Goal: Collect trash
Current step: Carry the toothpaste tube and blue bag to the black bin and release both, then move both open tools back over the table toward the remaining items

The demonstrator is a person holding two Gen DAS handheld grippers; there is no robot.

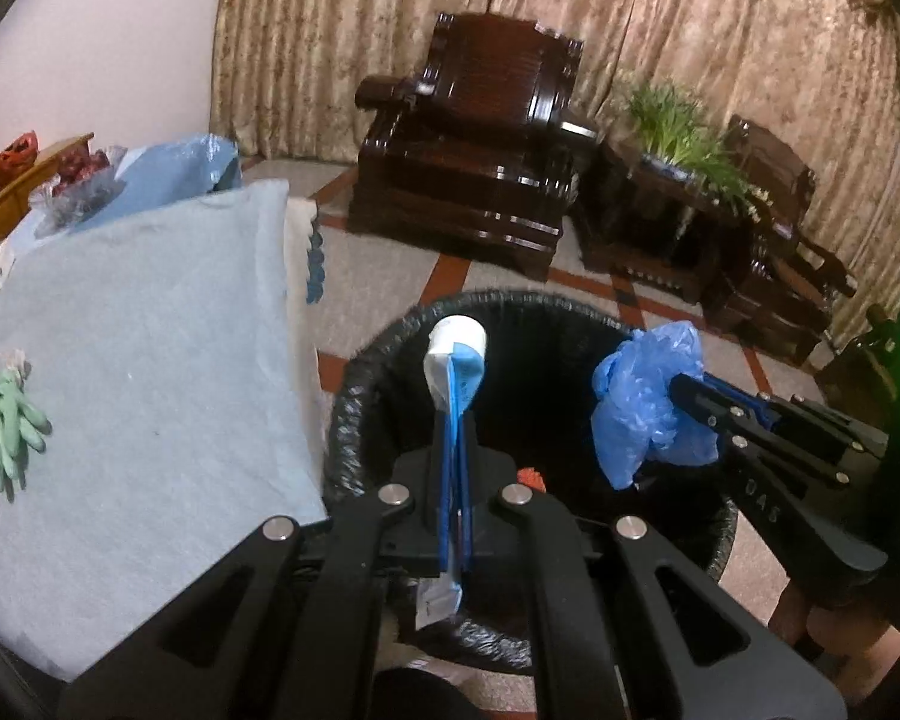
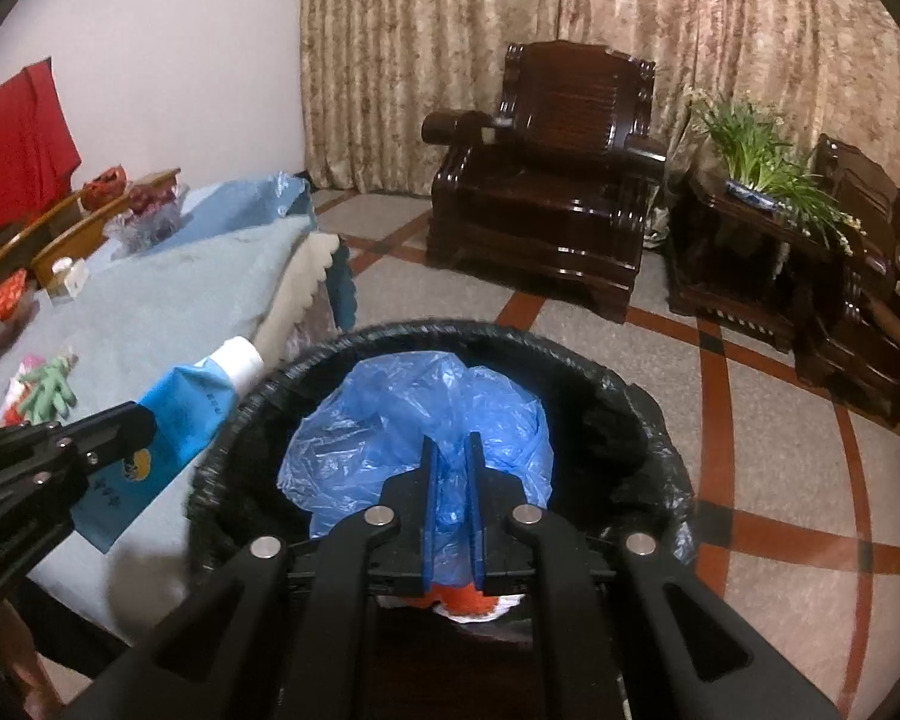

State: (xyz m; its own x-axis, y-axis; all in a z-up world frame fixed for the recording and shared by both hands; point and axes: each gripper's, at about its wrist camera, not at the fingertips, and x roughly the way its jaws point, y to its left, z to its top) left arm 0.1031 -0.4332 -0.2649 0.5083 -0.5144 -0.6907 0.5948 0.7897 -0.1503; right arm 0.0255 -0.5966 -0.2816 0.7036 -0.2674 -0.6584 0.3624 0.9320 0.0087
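The left gripper [image 1: 453, 414] is clamped on a flattened blue-and-white tube [image 1: 459, 372] with a white cap, holding it by its lower body so that the capped end sticks out past the fingertips. In the left wrist view the tube hangs above the open mouth of a round bin [image 1: 354, 396] lined with a black bag; in the right wrist view the same tube [image 2: 192, 402] sits over the left rim of the bin [image 2: 648, 420], close to the edge of the surface.

The right gripper [image 2: 450, 450] is closed on a crumpled blue plastic bag [image 2: 390, 420], the film pinched between its two blue pads. The bag bulges out in front of the fingers and hangs over the middle of the bin opening. Seen from the left wrist view, the bag [image 1: 642, 396] and the right gripper [image 1: 681, 387] are to the right of the tube, near the right rim, the two items apart from each other.

Deep in the bin something orange and white shows beneath the right gripper.

To the left stands the surface [image 1: 150, 330], covered with a pale blue cloth. A green glove [image 1: 9, 426] lies on it near its left edge, beside pink and red items too blurred to identify. In the far part of the room a dark wooden armchair [image 2: 546, 180] stands before patterned curtains [image 2: 510, 30], with a potted green plant [image 2: 756, 144] on a dark side table to its right. The floor [image 2: 750, 420] is speckled tile with red bands.
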